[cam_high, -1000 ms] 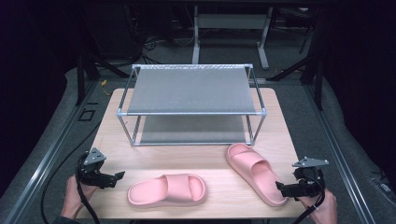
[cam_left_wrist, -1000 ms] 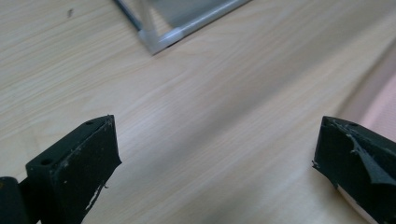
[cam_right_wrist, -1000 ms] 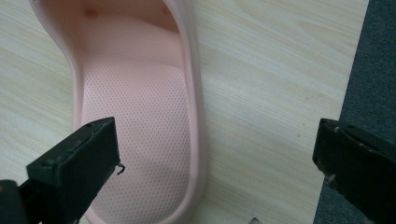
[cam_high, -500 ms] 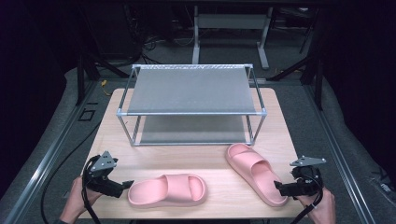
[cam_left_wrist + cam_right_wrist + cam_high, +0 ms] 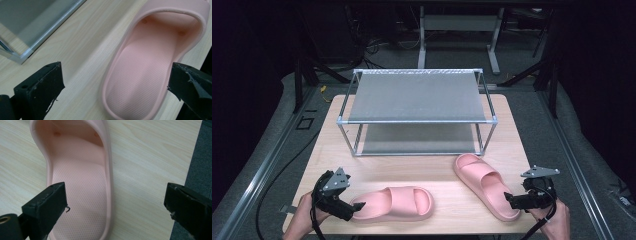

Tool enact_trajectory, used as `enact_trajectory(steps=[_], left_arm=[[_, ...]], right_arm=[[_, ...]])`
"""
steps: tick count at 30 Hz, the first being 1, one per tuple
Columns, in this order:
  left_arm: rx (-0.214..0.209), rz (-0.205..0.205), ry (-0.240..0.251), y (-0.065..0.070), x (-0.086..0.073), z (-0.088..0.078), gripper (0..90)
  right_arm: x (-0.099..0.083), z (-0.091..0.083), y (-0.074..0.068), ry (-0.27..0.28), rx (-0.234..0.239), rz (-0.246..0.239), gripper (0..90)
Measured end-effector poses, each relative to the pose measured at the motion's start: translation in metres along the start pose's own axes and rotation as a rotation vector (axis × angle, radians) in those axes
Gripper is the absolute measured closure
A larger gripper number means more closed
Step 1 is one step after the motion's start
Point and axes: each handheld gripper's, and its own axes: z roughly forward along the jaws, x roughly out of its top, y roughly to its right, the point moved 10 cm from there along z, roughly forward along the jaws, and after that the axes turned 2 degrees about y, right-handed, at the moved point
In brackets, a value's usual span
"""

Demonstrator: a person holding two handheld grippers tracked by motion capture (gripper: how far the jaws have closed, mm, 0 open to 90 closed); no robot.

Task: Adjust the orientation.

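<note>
Two pink slippers lie on the wooden table (image 5: pixel 442 170). The left slipper (image 5: pixel 394 204) lies sideways near the front edge, heel toward my left gripper (image 5: pixel 358 206). That gripper is open, its jaws spread on either side of the slipper's heel (image 5: pixel 135 82). The right slipper (image 5: pixel 486 184) lies at an angle, heel toward the front right. My right gripper (image 5: pixel 508 200) is open at that heel, and the slipper's heel end (image 5: pixel 80 195) sits between its spread jaws, nearer one jaw than the other.
A two-tier metal rack (image 5: pixel 417 97) with grey shelves stands at the back of the table, its corner (image 5: pixel 20 56) near the left gripper. The table's right edge and dark floor (image 5: pixel 200 157) lie close beside the right gripper.
My left gripper has moved right up to the left slipper's heel. The right gripper has edged slightly closer to the right slipper's heel.
</note>
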Motion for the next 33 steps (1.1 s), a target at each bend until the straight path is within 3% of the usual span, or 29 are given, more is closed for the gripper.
enact_trajectory(steps=[1,5,8,14,23,26,29,31,32,33], left_arm=[[-0.001,0.006,-0.004,0.003,0.0,0.001,0.0],[-0.025,0.03,-0.01,0.014,0.005,0.004,0.0],[-0.053,0.055,-0.023,0.022,0.008,0.007,0.0],[-0.093,0.094,-0.057,0.039,0.012,0.015,0.0],[-0.13,0.123,-0.074,0.055,0.01,0.022,0.1],[-0.14,0.147,-0.129,0.061,0.007,0.03,0.2],[-0.147,0.159,-0.148,0.063,0.007,0.034,0.8],[-0.15,0.175,-0.133,0.065,0.012,0.035,9.0],[-0.188,0.189,-0.143,0.069,0.014,0.036,10.8],[-0.199,0.202,-0.148,0.07,0.015,0.038,12.8]], right_arm=[[-0.001,-0.001,0.003,-0.018,-0.054,-0.006,4.1],[0.0,-0.003,0.0,-0.033,-0.04,-0.013,4.1],[0.001,-0.002,0.001,-0.015,-0.053,-0.025,4.5],[0.0,0.002,0.001,-0.021,-0.042,-0.012,4.6],[-0.003,0.008,-0.001,-0.029,-0.035,-0.01,4.9],[-0.006,0.011,-0.001,-0.041,-0.036,-0.005,4.9],[-0.006,0.012,-0.002,-0.042,-0.031,-0.005,4.9],[-0.007,0.012,-0.002,-0.043,-0.032,-0.008,4.9],[-0.007,0.011,-0.003,-0.044,-0.015,-0.007,5.0],[-0.007,0.011,-0.002,-0.046,-0.029,-0.005,5.0]])
